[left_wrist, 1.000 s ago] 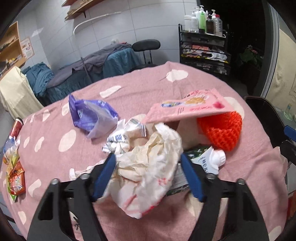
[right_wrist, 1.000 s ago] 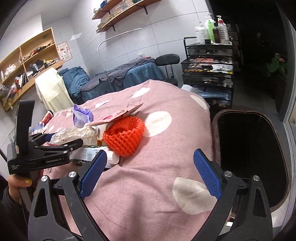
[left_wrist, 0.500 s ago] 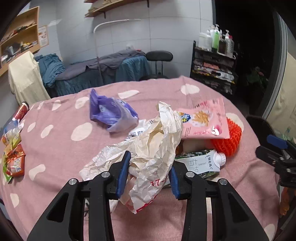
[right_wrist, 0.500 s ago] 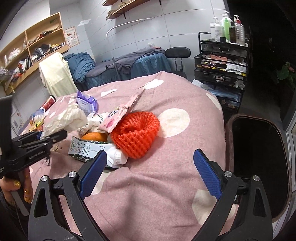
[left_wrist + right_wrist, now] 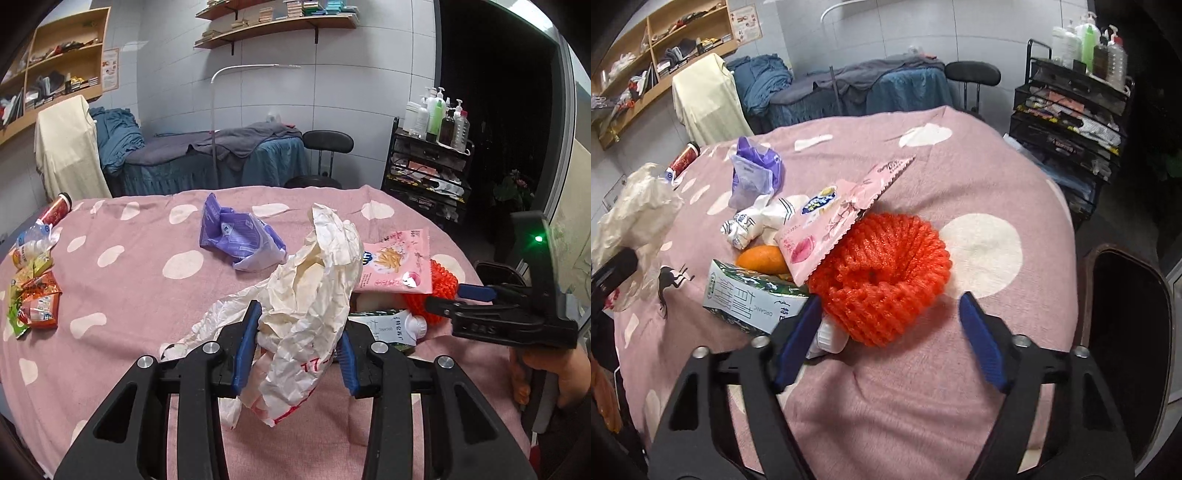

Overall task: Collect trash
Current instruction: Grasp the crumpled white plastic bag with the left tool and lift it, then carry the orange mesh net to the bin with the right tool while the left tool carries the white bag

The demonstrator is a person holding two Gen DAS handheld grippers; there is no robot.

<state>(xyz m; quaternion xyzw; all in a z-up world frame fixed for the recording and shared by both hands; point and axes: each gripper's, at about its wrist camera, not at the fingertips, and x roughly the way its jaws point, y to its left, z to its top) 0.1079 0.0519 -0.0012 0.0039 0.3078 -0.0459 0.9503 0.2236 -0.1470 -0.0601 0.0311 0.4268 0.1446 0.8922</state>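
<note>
My left gripper (image 5: 297, 325) is shut on a crumpled white paper wrapper (image 5: 314, 288) and holds it above the pink spotted tablecloth (image 5: 129, 295). My right gripper (image 5: 890, 306) hangs low over the red foam net (image 5: 882, 266). Its jaws are closing, with the net's near part between them and the pads short of touching it. A pink snack packet (image 5: 834, 218) leans on the net. Beside it lie a milk carton (image 5: 750, 299), an orange (image 5: 762, 258) and a purple bag (image 5: 757, 173). The left wrist view shows the right gripper (image 5: 458, 299) from the side.
Snack packets (image 5: 33, 302) and a red can (image 5: 55, 210) lie at the table's left edge. A small crumpled white wrapper (image 5: 753, 221) sits by the orange. A dark open bin (image 5: 1126, 332) stands beside the table on the right. Behind are a stool, a bed and a wire shelf.
The left gripper closed on the white paper and lifted it off the pile. The right gripper moved in over the red net and its jaws narrowed.
</note>
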